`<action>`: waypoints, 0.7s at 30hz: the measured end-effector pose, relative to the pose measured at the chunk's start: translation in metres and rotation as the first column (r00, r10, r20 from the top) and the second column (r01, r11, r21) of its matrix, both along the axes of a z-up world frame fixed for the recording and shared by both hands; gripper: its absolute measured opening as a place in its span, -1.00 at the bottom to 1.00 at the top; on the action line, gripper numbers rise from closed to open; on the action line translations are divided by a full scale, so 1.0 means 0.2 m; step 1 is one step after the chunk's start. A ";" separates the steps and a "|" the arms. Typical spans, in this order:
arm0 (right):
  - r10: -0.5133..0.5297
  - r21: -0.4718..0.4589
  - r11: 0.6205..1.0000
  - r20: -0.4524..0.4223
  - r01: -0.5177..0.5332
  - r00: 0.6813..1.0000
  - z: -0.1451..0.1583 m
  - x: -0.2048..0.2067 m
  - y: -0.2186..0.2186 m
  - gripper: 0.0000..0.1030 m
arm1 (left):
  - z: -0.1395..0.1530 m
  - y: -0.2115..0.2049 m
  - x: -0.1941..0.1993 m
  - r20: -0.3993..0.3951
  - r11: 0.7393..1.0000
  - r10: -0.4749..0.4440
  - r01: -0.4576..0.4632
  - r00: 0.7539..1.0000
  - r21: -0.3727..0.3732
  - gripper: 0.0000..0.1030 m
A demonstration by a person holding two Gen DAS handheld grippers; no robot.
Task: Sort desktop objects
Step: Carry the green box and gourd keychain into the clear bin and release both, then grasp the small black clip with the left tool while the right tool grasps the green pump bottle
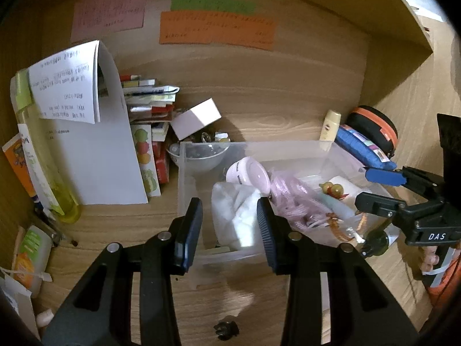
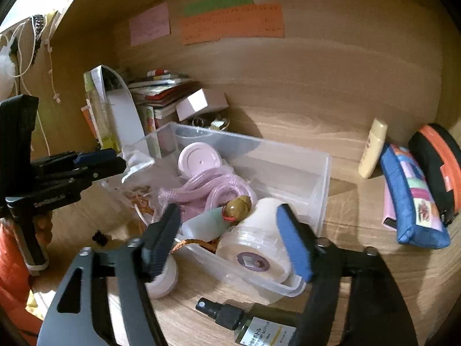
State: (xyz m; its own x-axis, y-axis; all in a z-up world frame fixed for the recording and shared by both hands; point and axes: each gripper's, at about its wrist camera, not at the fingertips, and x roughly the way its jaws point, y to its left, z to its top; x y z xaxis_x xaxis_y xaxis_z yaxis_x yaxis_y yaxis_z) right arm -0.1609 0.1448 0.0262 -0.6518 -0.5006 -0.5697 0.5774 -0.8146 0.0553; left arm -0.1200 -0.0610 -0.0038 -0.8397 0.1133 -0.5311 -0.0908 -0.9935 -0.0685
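Clutter filled the wooden desk (image 1: 259, 101) in the left wrist view. The left gripper (image 1: 229, 222) hung over the near left corner of a clear plastic bin (image 1: 184, 178), its jaws partly spread with nothing pinched between them; white cloth (image 1: 236, 213) in the bin showed through the gap. Further inside lay a pale pink round container (image 1: 249, 173), a coil of pink tubing (image 1: 291, 199) and two small brown beads (image 1: 331, 189). Left of the bin stood a stack of papers and booklets (image 1: 109, 144) and a yellow-green bottle (image 1: 43, 158); a small white box (image 1: 196, 118) sat tilted at the far left. To the right a cream tube (image 1: 331, 125), a blue pouch (image 1: 360, 147) and a black-and-orange case (image 1: 374, 129) lay near one another. The right gripper (image 1: 377, 187) reached in from the right edge.

In the right wrist view, the right gripper (image 2: 227, 239) stood with jaws spread wide over the near end of the bin, gripping nothing. Between the fingers lay a white roll (image 2: 259, 239) inside the bin, touching neither pad. A dark spray bottle (image 2: 245, 323) lay on the desk just near of the bin. The left gripper (image 2: 95, 163) entered from the left.
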 end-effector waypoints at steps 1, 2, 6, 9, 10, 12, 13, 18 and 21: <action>-0.003 -0.003 1.000 -0.011 0.003 1.000 0.01 0.01 0.00 0.43 | 0.01 0.00 0.01 -0.003 1.000 0.001 -0.001 1.000 -0.002 -0.19; -0.005 -0.006 1.000 -0.016 0.005 1.000 0.02 0.01 0.00 0.47 | 0.02 0.00 0.02 -0.008 1.000 0.000 0.000 1.000 -0.004 -0.15; -0.030 0.008 1.000 -0.031 0.030 0.999 0.05 0.04 0.00 0.64 | 0.07 0.00 0.08 -0.049 1.000 0.020 -0.021 0.999 -0.021 0.17; -0.042 0.017 0.999 -0.037 0.043 0.998 0.07 0.07 0.02 0.65 | 0.10 -0.02 0.13 -0.075 0.999 0.030 -0.032 0.997 -0.028 0.21; -0.048 0.015 0.999 -0.038 0.049 0.998 0.07 0.07 0.03 0.65 | 0.11 -0.03 0.15 -0.077 0.999 0.030 -0.032 0.997 -0.029 0.21; -0.069 0.019 0.997 -0.037 0.069 0.997 0.08 0.09 0.04 0.66 | 0.12 -0.04 0.17 -0.077 0.999 0.034 -0.036 0.996 -0.027 0.23; -0.082 0.024 0.996 -0.035 0.083 0.996 0.08 0.09 0.05 0.66 | 0.12 -0.05 0.18 -0.075 0.999 0.035 -0.037 0.997 -0.025 0.25; -0.121 0.031 0.992 -0.018 0.121 0.992 0.08 0.13 0.11 0.67 | 0.09 -0.09 0.24 -0.045 0.998 0.044 -0.045 0.998 -0.031 0.41; -0.148 0.036 0.988 -0.015 0.148 0.989 0.06 0.17 0.14 0.80 | 0.04 -0.11 0.27 -0.014 0.998 0.047 -0.048 0.999 -0.043 0.41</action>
State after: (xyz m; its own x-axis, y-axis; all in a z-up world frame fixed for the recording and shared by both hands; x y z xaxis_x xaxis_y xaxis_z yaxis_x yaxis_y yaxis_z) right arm -0.1278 0.1735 0.0389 -0.7242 -0.3768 -0.5775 0.4508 -0.8925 0.0169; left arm -0.0665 -0.0840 0.0047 -0.8506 0.0502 -0.5235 -0.0438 -0.9987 -0.0245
